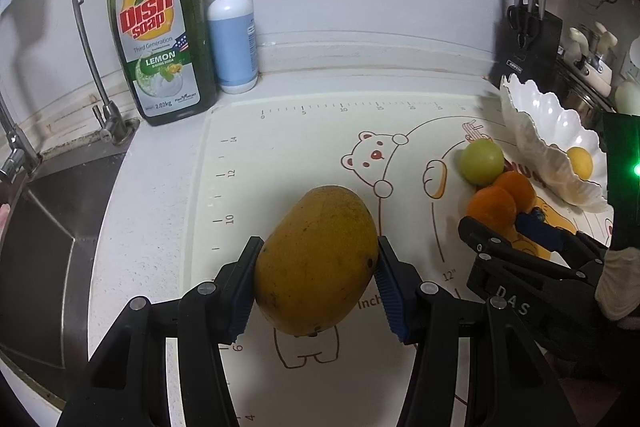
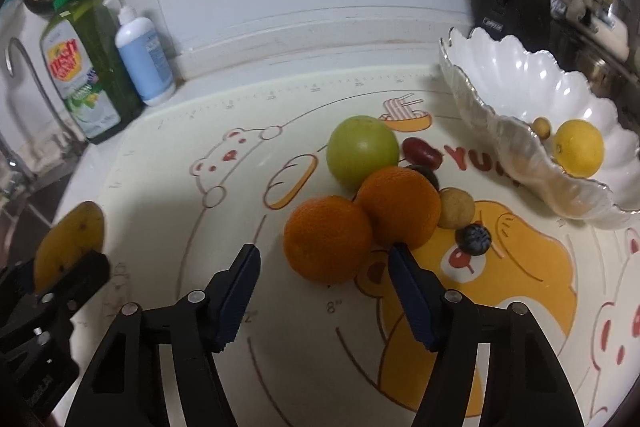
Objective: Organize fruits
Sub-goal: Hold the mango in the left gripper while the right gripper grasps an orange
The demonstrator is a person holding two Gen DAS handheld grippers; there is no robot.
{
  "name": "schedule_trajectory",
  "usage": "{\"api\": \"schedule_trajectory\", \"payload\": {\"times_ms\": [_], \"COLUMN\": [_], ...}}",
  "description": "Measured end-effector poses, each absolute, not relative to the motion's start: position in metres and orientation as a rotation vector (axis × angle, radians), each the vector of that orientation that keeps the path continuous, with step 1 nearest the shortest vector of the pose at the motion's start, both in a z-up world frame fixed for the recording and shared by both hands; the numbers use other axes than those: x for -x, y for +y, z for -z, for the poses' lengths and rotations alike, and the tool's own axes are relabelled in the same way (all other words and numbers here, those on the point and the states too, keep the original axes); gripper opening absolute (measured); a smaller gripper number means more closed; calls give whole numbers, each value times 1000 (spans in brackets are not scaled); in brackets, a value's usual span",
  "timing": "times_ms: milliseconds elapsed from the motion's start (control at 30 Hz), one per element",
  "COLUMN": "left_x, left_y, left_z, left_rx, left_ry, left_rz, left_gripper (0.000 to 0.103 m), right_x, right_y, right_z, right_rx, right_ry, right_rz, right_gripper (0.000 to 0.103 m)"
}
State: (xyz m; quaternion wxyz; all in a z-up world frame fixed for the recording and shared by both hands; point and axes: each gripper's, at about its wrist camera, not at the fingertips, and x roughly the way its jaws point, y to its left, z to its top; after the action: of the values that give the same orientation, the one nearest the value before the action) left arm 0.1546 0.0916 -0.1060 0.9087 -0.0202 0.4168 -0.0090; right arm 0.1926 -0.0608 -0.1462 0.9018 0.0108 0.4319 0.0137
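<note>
On the printed mat (image 1: 280, 155), in the left wrist view, the left gripper (image 1: 316, 291) is clenching a yellow mango (image 1: 316, 259) between its pads. Right of the mat, a white scalloped bowl (image 1: 536, 123) is holding one lemon (image 1: 580, 161).

In the right wrist view, the right gripper (image 2: 322, 291) is hanging unclenched, its fingers flanking the nearer of two oranges (image 2: 328, 239) without pressing it. One green apple (image 2: 362, 151), one blueberry (image 2: 474, 238) and three other small fruits are lying on the mat left of the bowl.

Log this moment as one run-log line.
left gripper: shut on mango | right gripper: open, nearing nearer orange | bowl: holds lemon
</note>
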Motion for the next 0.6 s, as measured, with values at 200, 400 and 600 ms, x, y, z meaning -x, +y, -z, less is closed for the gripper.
{"api": "schedule_trajectory", "payload": {"times_ms": [200,400,600], "left_x": [-159,-162,-162], "left_y": [95,93,87], "left_z": [111,114,115], "left_rx": [49,46,40], "left_ry": [871,875,879], "left_rz": [16,16,26], "left_gripper": [53,53,53], "right_x": [-200,-205,-200], "right_y": [-56,-60,-67], "right_z": [153,158,154], "right_rx": [-12,-21,-47], "right_ry": [900,904,896], "right_rz": [20,29,-6], "right_gripper": [64,44,42]}}
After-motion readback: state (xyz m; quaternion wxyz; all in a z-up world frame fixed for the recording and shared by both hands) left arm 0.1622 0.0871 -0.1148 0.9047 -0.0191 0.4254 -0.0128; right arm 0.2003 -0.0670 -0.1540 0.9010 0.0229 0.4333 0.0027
